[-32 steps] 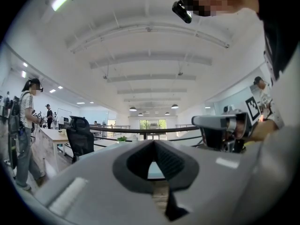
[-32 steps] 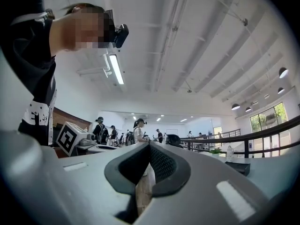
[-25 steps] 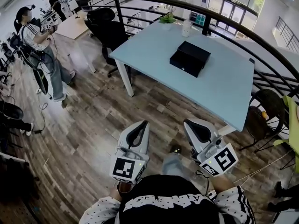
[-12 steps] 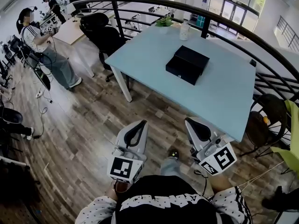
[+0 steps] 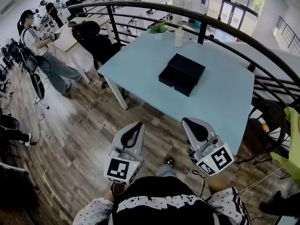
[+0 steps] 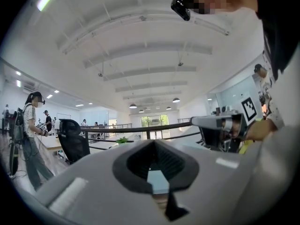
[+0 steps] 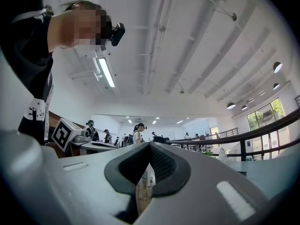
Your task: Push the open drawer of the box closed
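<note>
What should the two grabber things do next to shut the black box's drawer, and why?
Probably step closer and bring the right gripper up to the near front face of the black rectangular box. Both it and the left gripper hang shut over the wooden floor, short of the light blue table, so neither can touch the box yet.

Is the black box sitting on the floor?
No, the black box sits on top of the light blue table.
</note>
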Motion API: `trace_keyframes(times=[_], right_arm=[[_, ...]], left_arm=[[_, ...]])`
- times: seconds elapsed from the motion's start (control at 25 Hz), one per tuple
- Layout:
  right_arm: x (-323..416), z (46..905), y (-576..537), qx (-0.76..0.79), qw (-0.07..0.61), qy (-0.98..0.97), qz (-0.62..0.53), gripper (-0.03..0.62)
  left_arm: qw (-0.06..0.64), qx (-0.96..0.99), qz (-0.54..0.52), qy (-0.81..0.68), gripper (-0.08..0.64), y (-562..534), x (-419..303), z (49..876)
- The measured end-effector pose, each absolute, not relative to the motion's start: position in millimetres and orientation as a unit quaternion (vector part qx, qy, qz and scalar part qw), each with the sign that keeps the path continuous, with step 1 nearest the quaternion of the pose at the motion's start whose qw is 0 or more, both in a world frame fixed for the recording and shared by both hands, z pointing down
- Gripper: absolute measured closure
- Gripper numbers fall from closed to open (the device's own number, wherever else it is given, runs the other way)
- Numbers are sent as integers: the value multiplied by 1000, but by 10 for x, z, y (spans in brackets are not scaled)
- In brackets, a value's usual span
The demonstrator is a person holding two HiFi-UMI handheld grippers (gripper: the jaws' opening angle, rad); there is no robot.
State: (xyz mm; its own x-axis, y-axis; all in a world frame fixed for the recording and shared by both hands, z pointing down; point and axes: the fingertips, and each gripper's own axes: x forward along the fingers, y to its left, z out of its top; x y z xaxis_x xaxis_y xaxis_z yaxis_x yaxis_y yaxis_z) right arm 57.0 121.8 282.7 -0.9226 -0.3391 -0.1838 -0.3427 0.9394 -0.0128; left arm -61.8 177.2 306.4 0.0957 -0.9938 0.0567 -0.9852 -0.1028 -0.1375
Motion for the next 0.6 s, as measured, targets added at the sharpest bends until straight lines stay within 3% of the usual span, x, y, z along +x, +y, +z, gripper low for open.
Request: trace_keyframes(times=[0.6], right_arm=[[758,2884,269,-202,75,976,21,589]], left_arm=[[22,-746,-54,664,560,836,-543,3082]])
